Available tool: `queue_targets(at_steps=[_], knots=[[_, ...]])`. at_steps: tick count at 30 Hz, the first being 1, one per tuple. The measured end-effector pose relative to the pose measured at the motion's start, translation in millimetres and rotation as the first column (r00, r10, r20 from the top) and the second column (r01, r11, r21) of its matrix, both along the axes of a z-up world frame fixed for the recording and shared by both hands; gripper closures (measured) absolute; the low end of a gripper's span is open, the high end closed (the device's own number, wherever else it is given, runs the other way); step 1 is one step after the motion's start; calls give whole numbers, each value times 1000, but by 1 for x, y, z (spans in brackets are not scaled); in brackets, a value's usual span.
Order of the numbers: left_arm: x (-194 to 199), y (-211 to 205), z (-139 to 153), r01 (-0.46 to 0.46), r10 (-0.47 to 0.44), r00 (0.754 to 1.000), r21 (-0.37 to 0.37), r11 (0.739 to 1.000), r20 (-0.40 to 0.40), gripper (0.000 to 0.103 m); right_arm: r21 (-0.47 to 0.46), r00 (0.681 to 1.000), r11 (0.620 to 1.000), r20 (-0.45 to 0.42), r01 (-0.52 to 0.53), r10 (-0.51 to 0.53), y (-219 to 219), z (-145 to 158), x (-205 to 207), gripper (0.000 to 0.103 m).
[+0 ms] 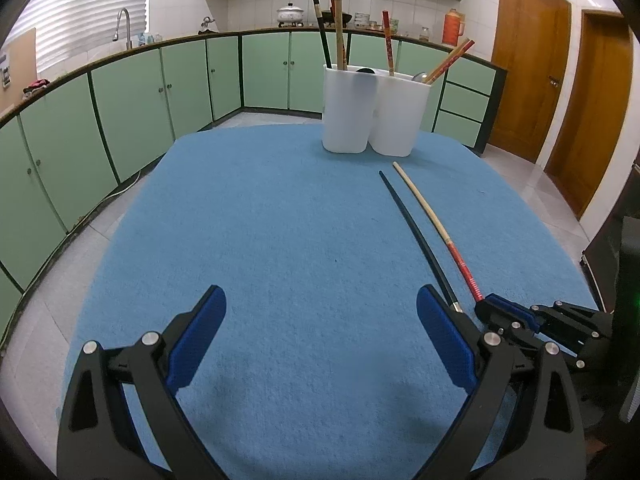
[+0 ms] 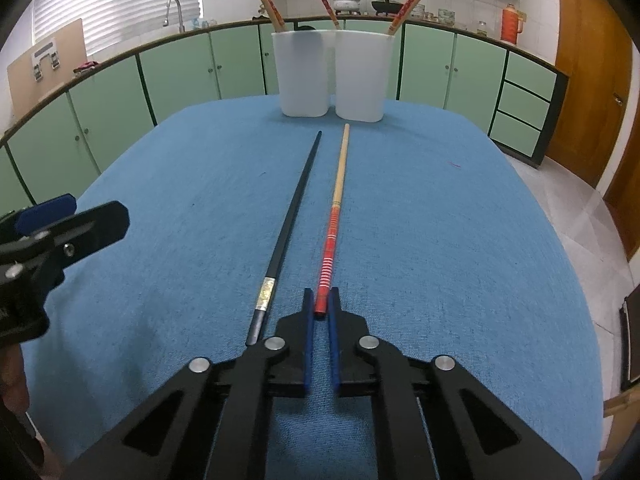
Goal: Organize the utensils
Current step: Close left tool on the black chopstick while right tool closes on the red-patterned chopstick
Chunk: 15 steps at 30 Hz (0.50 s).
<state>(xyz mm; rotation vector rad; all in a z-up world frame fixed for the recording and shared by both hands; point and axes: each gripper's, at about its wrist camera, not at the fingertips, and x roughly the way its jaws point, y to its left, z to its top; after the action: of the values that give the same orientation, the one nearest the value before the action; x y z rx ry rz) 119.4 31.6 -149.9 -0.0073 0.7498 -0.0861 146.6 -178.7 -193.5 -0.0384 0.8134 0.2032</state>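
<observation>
Two chopsticks lie side by side on the blue mat: a black chopstick (image 2: 292, 216) (image 1: 416, 236) and a red-and-tan chopstick (image 2: 334, 216) (image 1: 436, 226). Both point at two white holders (image 2: 332, 76) (image 1: 374, 112) at the far edge, which hold several chopsticks and spoons. My right gripper (image 2: 321, 300) (image 1: 500, 312) is closed on the red end of the red-and-tan chopstick, low on the mat. My left gripper (image 1: 320, 308) (image 2: 60, 220) is open and empty, hovering left of the black chopstick.
The blue mat (image 1: 280, 220) covers the table. Green kitchen cabinets (image 1: 132, 100) curve around behind it, with a sink tap (image 1: 124, 24) at left and wooden doors (image 1: 532, 64) at right. A dark object (image 1: 628, 280) stands off the right edge.
</observation>
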Motion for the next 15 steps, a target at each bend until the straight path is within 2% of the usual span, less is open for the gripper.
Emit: queue_targets(at_steps=[6,15], knots=[[-2,-9,-2,13,-13,1000,-10,1000,-5,10,34,999,999,-2,34,-34,-10,1,0,97],[-10,-40,-12,83,-84,996,-22,996,-26,10,77,993,990,-2,120,-120,-46,4,-11,97]])
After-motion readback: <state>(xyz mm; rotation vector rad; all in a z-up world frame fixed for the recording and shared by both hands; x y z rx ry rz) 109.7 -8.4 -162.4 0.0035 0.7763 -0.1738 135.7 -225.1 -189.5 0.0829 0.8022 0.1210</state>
